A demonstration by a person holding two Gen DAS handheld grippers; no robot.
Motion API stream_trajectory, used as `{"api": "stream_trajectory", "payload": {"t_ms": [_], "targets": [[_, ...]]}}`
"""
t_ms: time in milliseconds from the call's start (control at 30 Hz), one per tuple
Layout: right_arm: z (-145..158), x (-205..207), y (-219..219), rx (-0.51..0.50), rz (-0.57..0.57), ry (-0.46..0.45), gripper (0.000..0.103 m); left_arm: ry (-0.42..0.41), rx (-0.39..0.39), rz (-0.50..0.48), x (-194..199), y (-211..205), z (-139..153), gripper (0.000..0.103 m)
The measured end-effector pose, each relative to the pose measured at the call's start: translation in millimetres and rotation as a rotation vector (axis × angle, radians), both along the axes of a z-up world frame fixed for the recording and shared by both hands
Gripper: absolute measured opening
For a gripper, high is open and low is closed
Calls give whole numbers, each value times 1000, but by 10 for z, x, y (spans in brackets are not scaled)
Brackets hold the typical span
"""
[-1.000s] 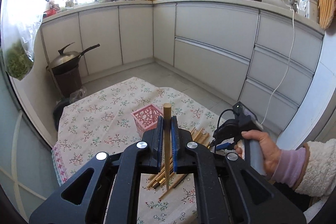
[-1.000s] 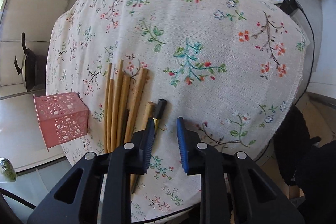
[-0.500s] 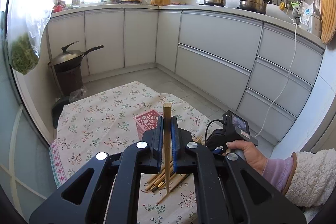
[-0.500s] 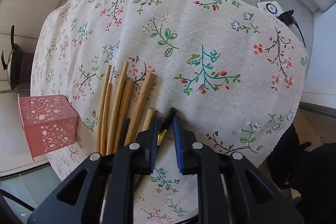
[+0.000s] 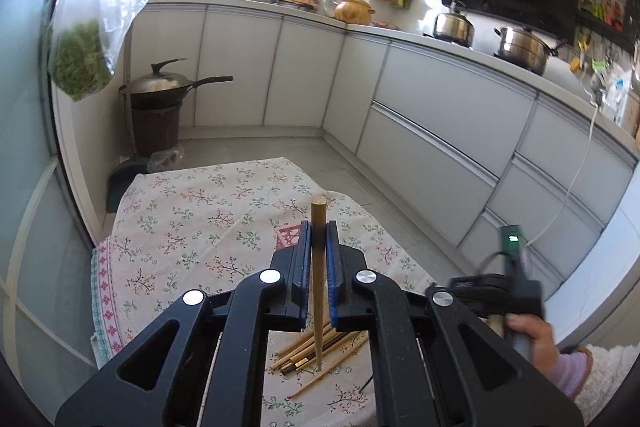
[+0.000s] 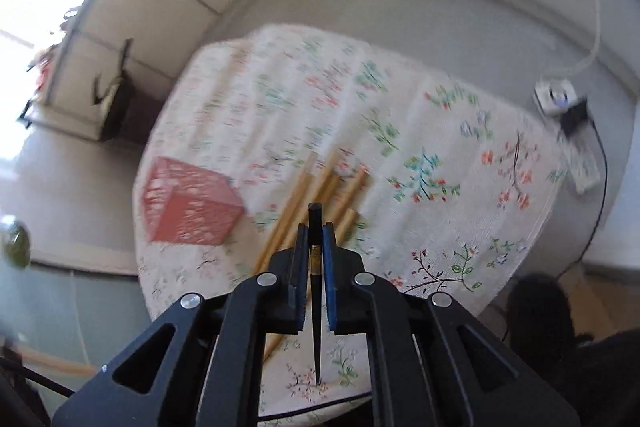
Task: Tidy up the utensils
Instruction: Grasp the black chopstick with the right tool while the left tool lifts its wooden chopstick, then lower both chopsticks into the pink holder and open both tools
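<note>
My left gripper (image 5: 319, 233) is shut on a bamboo chopstick (image 5: 318, 291) that stands upright between the blue pads, above the floral tablecloth (image 5: 192, 223). Under it lies a loose pile of bamboo chopsticks (image 5: 320, 349). The pink lattice holder (image 5: 289, 235) peeks out just behind the jaws. My right gripper (image 6: 315, 233) is shut on a black chopstick (image 6: 316, 323) with a gold band, lifted off the cloth, point toward the camera. In the blurred right wrist view the bamboo chopsticks (image 6: 316, 193) lie ahead and the pink holder (image 6: 190, 209) stands to their left.
Grey cabinets (image 5: 432, 131) wrap round the small table. A wok on a dark bin (image 5: 160, 107) stands at the left wall. A power strip with a cable (image 6: 568, 115) lies on the floor right of the table. A person's hand in a pink cuff (image 5: 536, 341) holds the right gripper's handle.
The right gripper closed on the black chopstick and lifted it off the cloth, rolling as it rose. The left gripper kept the bamboo chopstick and shifted, so the pink holder now sits behind its jaws.
</note>
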State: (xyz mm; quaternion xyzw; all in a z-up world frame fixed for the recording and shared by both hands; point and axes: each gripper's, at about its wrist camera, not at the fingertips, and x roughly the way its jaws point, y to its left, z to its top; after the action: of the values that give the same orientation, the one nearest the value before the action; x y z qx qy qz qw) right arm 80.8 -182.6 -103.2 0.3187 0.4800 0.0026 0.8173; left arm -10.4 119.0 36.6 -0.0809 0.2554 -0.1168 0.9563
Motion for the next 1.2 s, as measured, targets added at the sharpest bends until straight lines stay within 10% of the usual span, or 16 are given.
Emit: {"api": "stream_trajectory", "payload": {"t_ms": [467,933,1200], "targets": [[1546,-86,-79,-19,69,-407,7,-130,-71,154,420,-58,593,6],[1576,654,316,-52,184,-374,7,3,-48,244,1455,-160,64,8],[1488,888,644,-112,243,-347,7,-27,-121,319,1289,111,168,44]]}}
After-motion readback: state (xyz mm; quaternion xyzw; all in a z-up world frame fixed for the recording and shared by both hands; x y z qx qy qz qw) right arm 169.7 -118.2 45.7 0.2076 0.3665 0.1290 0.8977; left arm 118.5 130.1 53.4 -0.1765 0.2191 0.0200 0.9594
